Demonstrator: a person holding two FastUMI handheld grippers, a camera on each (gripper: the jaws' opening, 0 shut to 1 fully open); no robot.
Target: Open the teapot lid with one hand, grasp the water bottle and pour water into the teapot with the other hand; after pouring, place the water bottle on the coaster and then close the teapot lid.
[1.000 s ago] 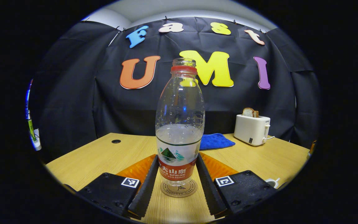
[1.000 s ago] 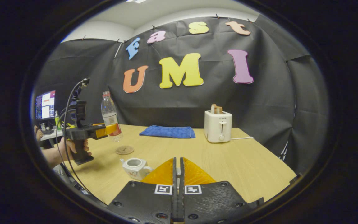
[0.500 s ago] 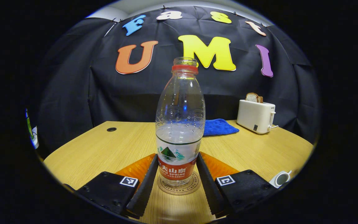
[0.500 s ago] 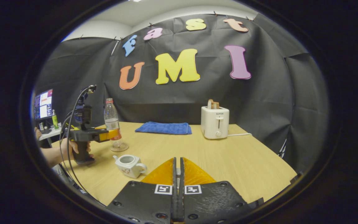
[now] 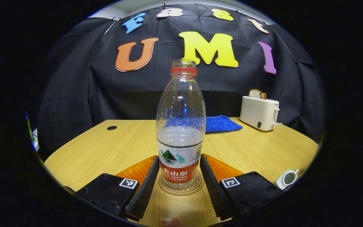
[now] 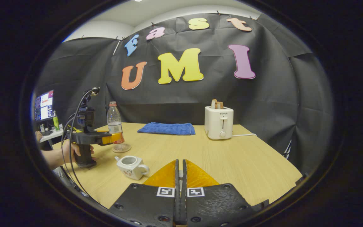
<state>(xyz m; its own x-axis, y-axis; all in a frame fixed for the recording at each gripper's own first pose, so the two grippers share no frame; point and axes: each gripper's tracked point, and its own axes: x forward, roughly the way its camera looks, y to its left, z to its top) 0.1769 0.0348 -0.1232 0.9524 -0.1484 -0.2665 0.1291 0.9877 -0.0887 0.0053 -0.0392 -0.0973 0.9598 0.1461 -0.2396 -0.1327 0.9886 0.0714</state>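
A clear water bottle [image 5: 181, 126] with a red label, part full and uncapped, stands upright on the round coaster [image 5: 181, 192]. My left gripper [image 5: 179, 156] is shut on its label, one finger on each side. From the right gripper view, the bottle [image 6: 114, 121] and coaster [image 6: 122, 149] are at the far left, with the left gripper [image 6: 115, 137] held by a hand [image 6: 74, 151]. The white teapot [image 6: 131, 166] sits lidless just in front of the coaster; it also appears low right as teapot [image 5: 287, 178]. My right gripper [image 6: 180, 161] is shut, a pale sliver of the teapot lid [image 6: 180, 173] between its fingers.
A white toaster [image 6: 219, 122] holding bread stands at the back of the wooden table [image 6: 232, 157], its cord trailing right. A folded blue cloth [image 6: 166, 128] lies left of it near the wall. A monitor [image 6: 45, 105] glows beyond the table's left end.
The left gripper has lowered the bottle from above the coaster until its base rests on it. The right gripper has stayed shut and nearly still.
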